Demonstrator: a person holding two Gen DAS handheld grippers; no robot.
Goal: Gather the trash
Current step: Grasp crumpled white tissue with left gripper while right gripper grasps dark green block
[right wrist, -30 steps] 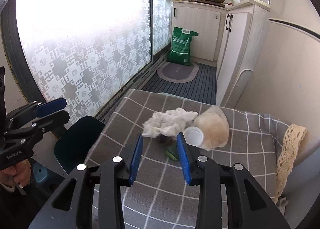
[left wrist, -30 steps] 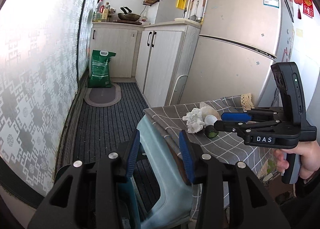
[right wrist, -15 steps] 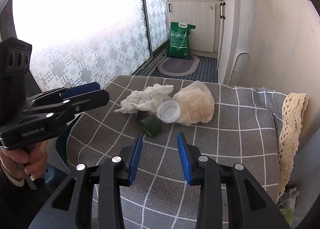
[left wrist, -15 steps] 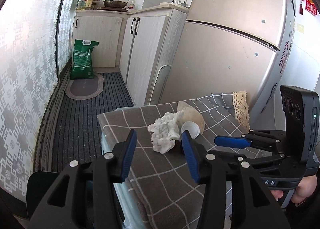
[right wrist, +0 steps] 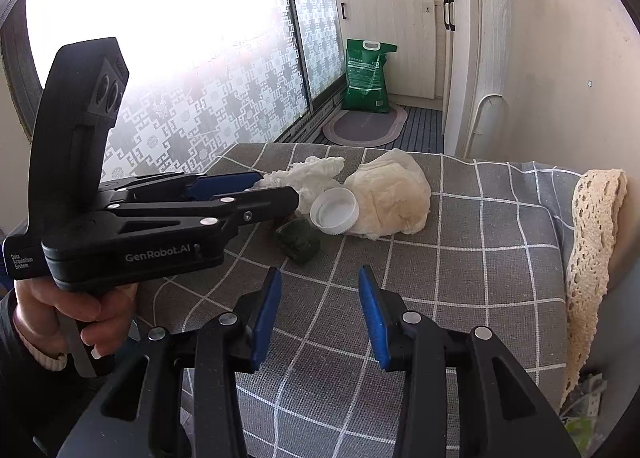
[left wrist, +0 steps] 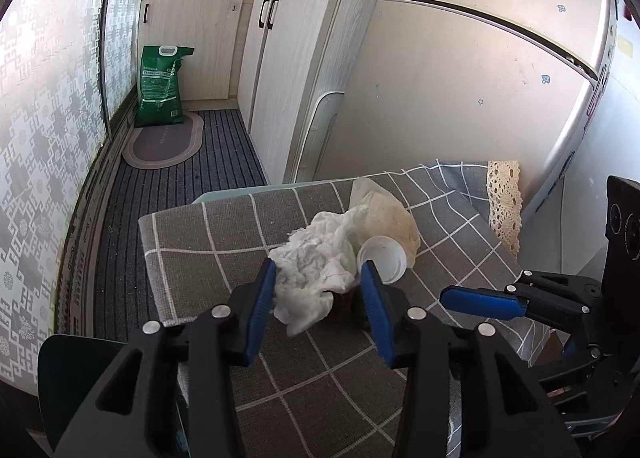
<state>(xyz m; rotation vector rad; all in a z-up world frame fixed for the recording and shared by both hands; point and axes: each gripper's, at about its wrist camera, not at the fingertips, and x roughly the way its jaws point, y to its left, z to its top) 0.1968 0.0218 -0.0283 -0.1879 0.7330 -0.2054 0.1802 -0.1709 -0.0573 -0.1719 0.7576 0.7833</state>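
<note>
Left hand-held gripper (left wrist: 318, 294) sits low-centre in its own view, jaws just been closing w/ the white crumpled tissue (left wrist: 316, 262) between the blue pads; the pads flank it but can't confirm they press, so it reads as open around the tissue. In the right view the same gripper (right wrist: 260, 194) comes in from mid-left, a hand (right wrist: 76, 314) on its grip at lower left. Right hand-held gripper (right wrist: 318, 314) at bottom centre, jaws apart and just been opening a bit, nothing between them, only checked grey tablecloth (right wrist: 460, 258) on the table. Trash pile centre frame: tissue, white bottle cap (right wrist: 335, 211) touching a beige crumpled wrapper (right wrist: 392, 200), dark green lump (right wrist: 298, 244) just in front. Green sack (right wrist: 367, 76) stands upper centre by the cabinets.
</note>
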